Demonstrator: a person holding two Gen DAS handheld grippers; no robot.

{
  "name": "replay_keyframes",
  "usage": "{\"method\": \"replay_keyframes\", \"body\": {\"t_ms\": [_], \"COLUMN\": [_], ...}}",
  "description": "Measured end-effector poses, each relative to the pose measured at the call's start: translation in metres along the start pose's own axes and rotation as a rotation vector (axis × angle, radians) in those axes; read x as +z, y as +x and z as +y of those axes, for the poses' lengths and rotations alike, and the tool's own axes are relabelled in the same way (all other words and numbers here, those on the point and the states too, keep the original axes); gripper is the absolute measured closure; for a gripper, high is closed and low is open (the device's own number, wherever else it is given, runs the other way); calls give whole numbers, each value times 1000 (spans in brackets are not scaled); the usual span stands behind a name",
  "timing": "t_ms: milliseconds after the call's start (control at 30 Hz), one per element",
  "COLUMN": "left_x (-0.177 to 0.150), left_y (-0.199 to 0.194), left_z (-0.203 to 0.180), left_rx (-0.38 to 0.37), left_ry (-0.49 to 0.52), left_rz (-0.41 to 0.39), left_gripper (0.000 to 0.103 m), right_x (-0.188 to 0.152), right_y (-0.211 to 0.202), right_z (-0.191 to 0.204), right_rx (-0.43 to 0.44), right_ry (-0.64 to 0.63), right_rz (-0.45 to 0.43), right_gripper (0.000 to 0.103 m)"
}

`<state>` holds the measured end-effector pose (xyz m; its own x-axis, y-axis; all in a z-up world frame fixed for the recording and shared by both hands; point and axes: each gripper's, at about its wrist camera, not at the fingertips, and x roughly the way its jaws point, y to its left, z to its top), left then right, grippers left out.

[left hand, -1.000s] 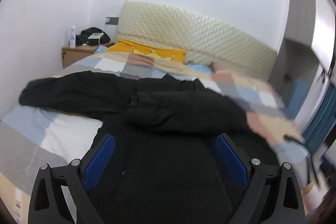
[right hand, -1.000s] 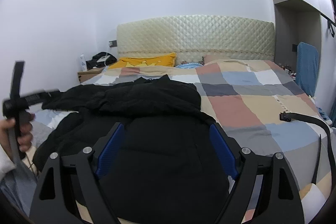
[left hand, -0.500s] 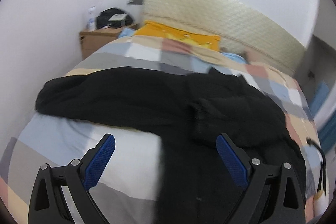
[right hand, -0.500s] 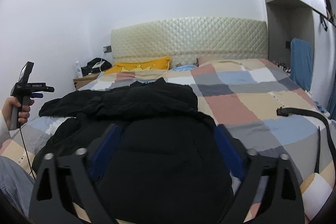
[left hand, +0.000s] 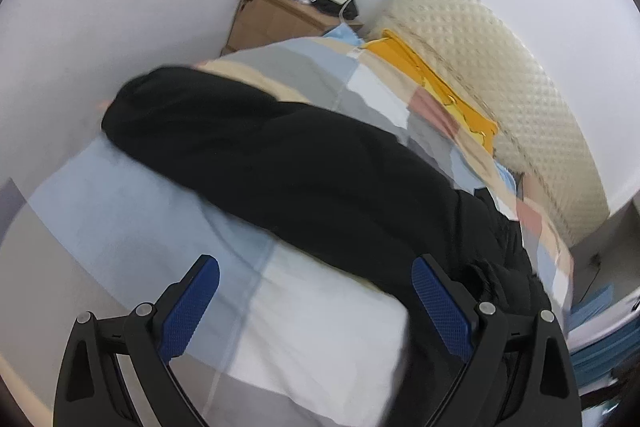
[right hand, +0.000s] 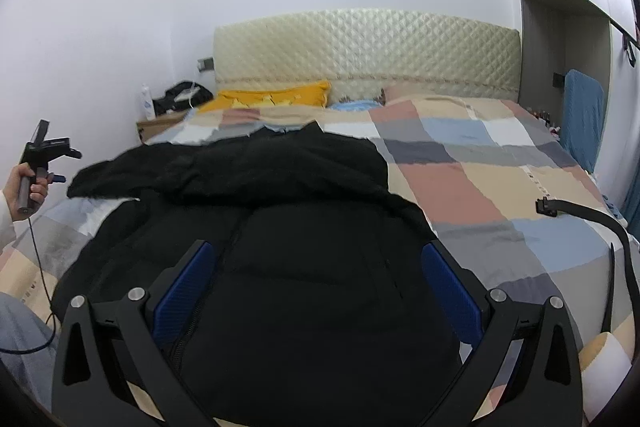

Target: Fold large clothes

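We have the black jacket [right hand: 280,247] spread across the bed's [right hand: 500,195] left half. Both hand-held grippers, left [left hand: 316,301] and right [right hand: 318,287], gape empty. Next, we judge, comes grabbing the outstretched sleeve [left hand: 208,123] near the bed's left edge and folding it inward.

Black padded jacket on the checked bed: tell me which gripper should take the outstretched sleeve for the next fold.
Left. The left gripper, open, faces the black padded jacket's outstretched sleeve; the right gripper hangs open over its body.
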<state>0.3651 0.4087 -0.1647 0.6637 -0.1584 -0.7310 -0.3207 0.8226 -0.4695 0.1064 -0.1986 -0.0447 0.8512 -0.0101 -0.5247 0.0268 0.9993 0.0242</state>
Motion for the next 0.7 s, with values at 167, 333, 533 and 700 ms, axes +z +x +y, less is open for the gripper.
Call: {"method": "replay_keyframes", "body": {"t_ms": [167,333,533,700], "left_x": [10,24,49,80], "left_y": [37,70,105,119], "left_z": [57,108,138,137], "left_rx": [-58,-106,-143,-171], "left_ry": [-156,-269,-293,-311], "left_rz": [36,21,2,-19], "left_gripper": [6,6,6,6], "right_x": [5,10,18,16], "right_y": [16,43,79,101], "right_z": [11,35,52,59], "right_rx": [-16,-28,6,-30], "right_ry": [10,-10,49,32], "right_rz": [27,81,137,166], "right_gripper": [0,0,0,0]}}
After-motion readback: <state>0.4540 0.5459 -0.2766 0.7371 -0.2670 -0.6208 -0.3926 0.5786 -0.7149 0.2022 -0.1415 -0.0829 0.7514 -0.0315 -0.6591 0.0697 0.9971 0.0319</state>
